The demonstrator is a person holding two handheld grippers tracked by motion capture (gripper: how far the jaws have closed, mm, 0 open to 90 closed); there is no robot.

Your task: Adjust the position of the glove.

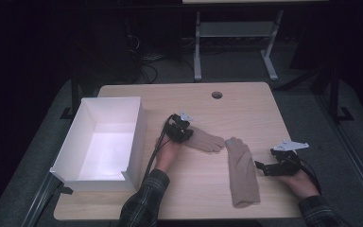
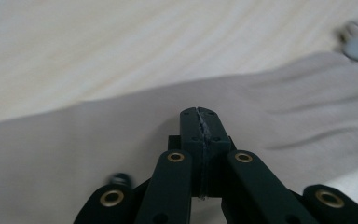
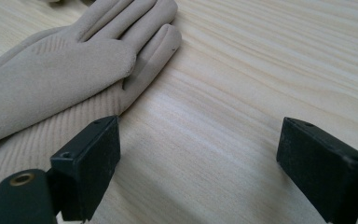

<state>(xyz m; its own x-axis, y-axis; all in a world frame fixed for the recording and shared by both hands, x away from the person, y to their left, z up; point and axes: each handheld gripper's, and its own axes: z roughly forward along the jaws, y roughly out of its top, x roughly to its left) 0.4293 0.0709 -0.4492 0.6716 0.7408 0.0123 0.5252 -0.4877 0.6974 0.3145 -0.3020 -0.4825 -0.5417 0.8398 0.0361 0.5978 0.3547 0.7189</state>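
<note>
A: Start at the left. What stands there?

B: A white box [image 1: 105, 142], open at the top, on the left part of the table [image 1: 246, 101]. Its near corner sits at the table's front edge.

A: And next to it?

B: The left tool [image 1: 185, 130], just right of the box, held by a hand in a plaid sleeve [image 1: 144, 201]. In the left gripper view its jaws stand pressed together, tip to tip, right over the cuff end of the left glove [image 1: 206, 140] (whether any cloth is pinched between them I cannot tell). That glove [image 2: 121, 140] lies flat, fingers pointing right.

A: Further right?

B: The second glove [image 1: 241, 171], beige like the first, lies lengthwise near the middle of the table, fingers away from the person, cuff toward the front edge. The fingertips of the two gloves come close together.

A: And the right tool [image 1: 261, 166]?

B: It rests low, just right of that glove, jaws wide apart with bare table between them. In the right gripper view one jaw sits at the edge of the glove [image 3: 65, 79].
</note>
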